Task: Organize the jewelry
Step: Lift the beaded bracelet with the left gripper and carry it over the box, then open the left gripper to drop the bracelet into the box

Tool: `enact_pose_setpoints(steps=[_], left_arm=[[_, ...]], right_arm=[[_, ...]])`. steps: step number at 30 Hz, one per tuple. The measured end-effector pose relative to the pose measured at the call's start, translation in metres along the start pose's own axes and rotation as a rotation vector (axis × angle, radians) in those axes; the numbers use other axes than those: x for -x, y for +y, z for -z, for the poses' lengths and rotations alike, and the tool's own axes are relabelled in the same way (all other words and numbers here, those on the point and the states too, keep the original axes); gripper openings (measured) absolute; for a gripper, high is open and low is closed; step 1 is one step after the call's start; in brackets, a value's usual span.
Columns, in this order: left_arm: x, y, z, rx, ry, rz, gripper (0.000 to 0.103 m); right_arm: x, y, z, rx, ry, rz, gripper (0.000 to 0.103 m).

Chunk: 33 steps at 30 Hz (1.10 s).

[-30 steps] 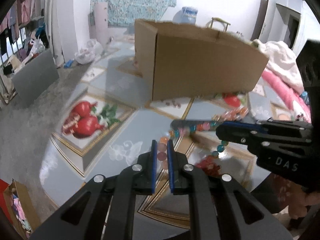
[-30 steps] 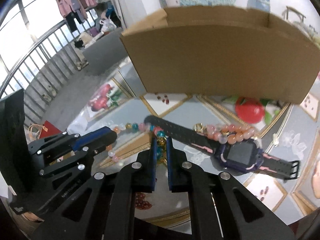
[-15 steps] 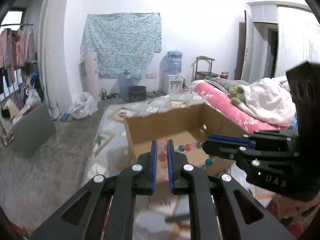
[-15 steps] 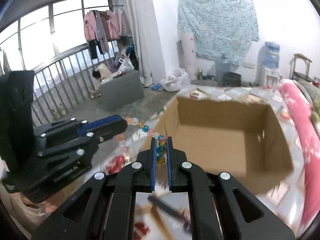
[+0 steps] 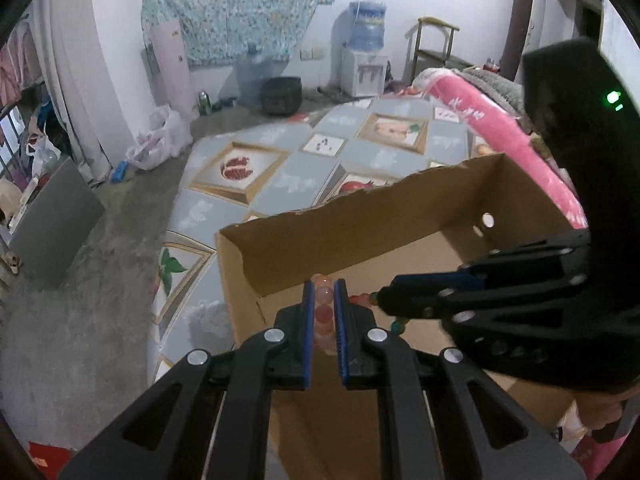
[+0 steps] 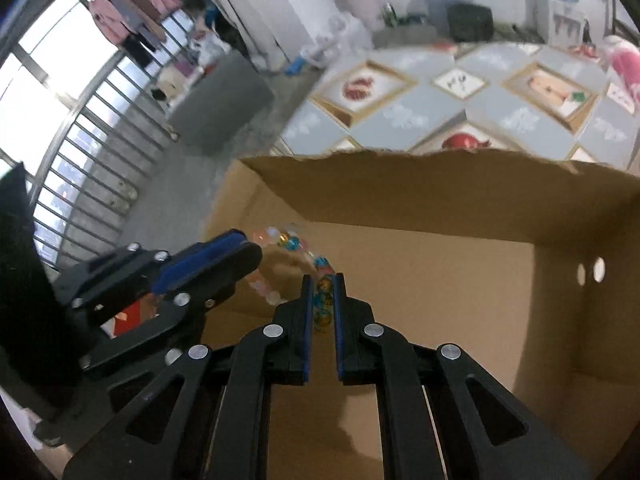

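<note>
Both tongs hang over the open box (image 5: 400,216), sharing one bead string (image 5: 323,312). The left tongs (image 5: 322,304) are clamped on its pale pink beads. The right tongs (image 6: 322,300) have amber and blue beads between the pads, and their jaws are opening. The left view alone shows the water dispenser (image 5: 366,60) and pink bedding (image 5: 500,120) past the box; only the right view shows the window bars (image 6: 80,160), hung clothes (image 6: 128,20) and the string's loop sagging between the two tongs, above the box's left wall.
</note>
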<state>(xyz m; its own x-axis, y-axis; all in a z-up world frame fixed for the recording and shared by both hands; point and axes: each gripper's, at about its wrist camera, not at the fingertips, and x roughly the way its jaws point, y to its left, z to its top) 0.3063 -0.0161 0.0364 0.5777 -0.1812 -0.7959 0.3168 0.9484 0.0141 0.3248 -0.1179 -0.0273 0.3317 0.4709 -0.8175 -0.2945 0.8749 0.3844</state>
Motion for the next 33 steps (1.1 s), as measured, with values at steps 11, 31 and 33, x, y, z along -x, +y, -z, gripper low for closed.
enact_pose_setpoints(steps=[11, 31, 33], left_arm=[[0.035, 0.024, 0.001, 0.100, -0.093, 0.014, 0.029], [0.029, 0.053, 0.120, 0.538, 0.048, 0.470, 0.071], [0.021, 0.048, 0.124, 0.564, 0.078, 0.495, 0.072]], right_arm=[[0.050, -0.023, 0.010, -0.037, -0.106, -0.098, 0.031], [0.152, -0.152, 0.142, -0.393, -0.363, -0.035, 0.058], [0.142, -0.149, 0.144, -0.412, -0.340, -0.071, 0.053]])
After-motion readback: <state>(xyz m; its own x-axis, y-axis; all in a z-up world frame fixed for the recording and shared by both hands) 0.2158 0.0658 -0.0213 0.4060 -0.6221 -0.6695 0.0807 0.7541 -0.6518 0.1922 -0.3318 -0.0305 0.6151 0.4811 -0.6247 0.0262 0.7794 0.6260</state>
